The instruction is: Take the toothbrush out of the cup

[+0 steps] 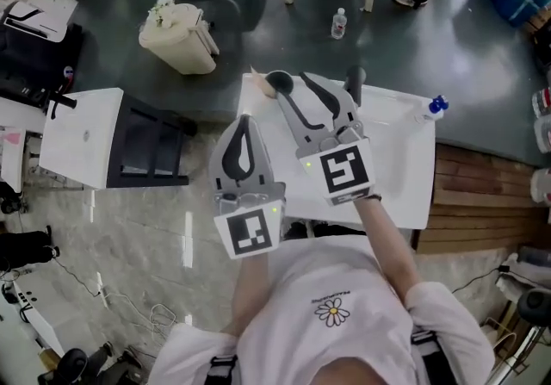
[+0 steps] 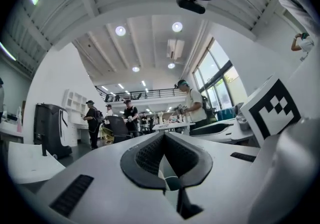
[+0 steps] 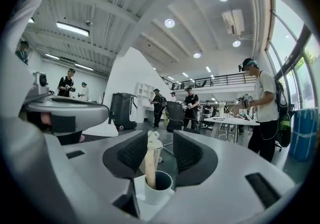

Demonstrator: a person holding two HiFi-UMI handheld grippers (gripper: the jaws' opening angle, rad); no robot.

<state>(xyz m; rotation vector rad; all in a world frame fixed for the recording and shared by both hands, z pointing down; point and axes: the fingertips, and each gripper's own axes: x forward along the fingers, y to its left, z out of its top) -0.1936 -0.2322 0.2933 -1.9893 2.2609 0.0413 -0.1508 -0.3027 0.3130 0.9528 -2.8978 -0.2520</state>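
Note:
A white cup [image 3: 158,188] stands on the white table [image 1: 396,159] with a beige toothbrush [image 3: 150,160] upright in it, bristles on top. My right gripper [image 3: 165,140] is open, and the toothbrush and the cup lie between its dark pads without touching them. In the head view the cup [image 1: 278,80] sits at the table's far left corner, at the tip of the right gripper [image 1: 317,80]. My left gripper [image 1: 244,122] hangs just left of the table, its jaws shut with nothing in them. Below the tips of that gripper [image 2: 164,135] a bit of the cup [image 2: 172,183] shows.
A small bottle with a blue cap [image 1: 435,107] stands at the table's far right corner. On the floor are a white bin [image 1: 179,37] and a small bottle [image 1: 339,23]. A second white table [image 1: 82,138] and a dark stand [image 1: 151,146] are to the left. People stand in the background.

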